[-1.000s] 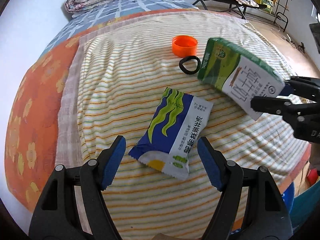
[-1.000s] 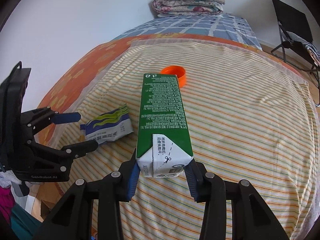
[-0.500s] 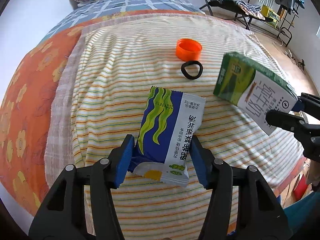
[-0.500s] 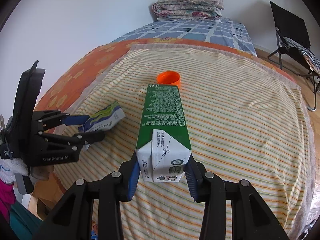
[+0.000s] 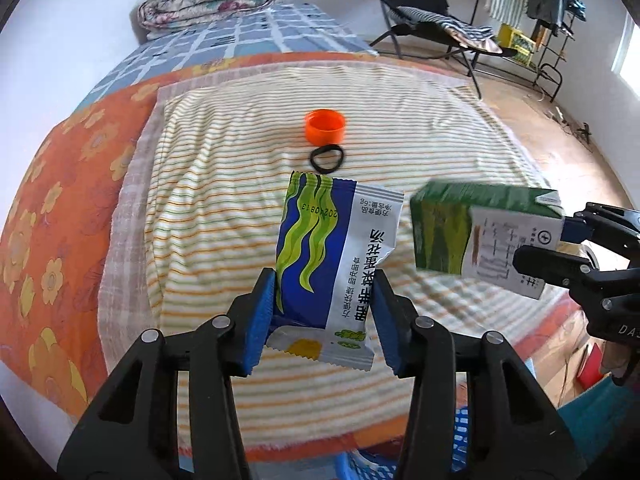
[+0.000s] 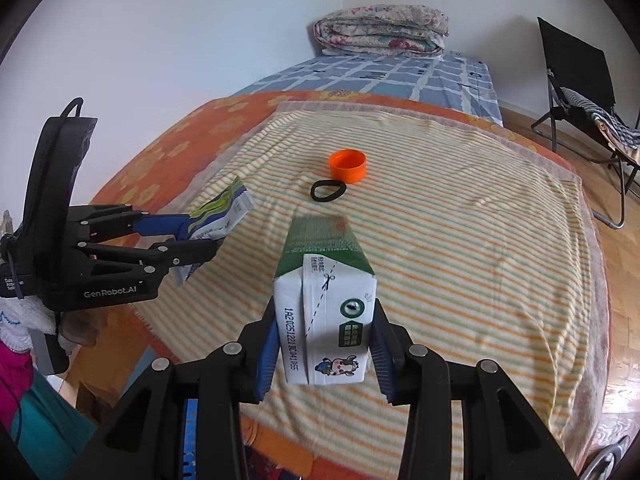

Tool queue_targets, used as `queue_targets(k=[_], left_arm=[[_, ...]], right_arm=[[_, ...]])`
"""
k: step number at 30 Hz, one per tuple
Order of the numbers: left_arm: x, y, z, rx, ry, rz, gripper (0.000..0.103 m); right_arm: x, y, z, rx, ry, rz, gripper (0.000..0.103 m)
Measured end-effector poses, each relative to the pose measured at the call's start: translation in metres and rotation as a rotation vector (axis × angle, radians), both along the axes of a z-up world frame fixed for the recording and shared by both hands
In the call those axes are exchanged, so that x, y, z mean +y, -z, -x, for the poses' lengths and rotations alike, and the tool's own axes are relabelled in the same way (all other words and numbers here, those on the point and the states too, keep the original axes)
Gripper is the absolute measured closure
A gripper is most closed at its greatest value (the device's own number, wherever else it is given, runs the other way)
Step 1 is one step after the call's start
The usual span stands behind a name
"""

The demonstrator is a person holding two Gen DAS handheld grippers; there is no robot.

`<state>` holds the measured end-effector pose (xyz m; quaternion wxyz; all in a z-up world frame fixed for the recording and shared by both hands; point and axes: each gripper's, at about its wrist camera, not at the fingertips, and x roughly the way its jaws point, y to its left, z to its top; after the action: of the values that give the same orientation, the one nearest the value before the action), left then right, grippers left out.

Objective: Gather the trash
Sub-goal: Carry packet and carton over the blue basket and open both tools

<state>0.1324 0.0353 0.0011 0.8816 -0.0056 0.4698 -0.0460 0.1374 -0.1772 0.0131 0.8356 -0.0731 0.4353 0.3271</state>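
Here, a bed draped in a striped cloth fills both views, its far end holding a folded quilt at the top of the frame, with a folding chair on the wooden floor at the upper right. Above the cloth, two pieces of trash hang clear of the fabric. The right gripper, at the bottom centre of its own view, is clamped on the white gabled end of a green milk carton, so the long body sticks out forward over the bed; a grip at the end likely leaves the carton free to be tipped into a bin. The left gripper, whose jaws have just been closing, now pinches the lower part of a blue and white snack wrapper, its blue pads pressing the soft packet from both sides while the top flops free. In the right wrist view the same wrapper pokes out of that gripper at middle left. Two smaller items lie on the cloth beyond, near the frame centre: an orange bottle cap, open side up, and just in front of it a black hair tie. A blue slatted basket peeks in below the bed edge, probably the drop-off point.
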Motion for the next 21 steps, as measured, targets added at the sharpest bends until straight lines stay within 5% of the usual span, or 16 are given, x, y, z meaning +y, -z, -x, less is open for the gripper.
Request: queue_targets(k=[21], left_arm=[[-0.039,-0.006,0.112,0.001,0.083,0.079,0.056]], right_arm=[[-0.045,-0.014,0.111,-0.027,-0.103,0.004,0.062]])
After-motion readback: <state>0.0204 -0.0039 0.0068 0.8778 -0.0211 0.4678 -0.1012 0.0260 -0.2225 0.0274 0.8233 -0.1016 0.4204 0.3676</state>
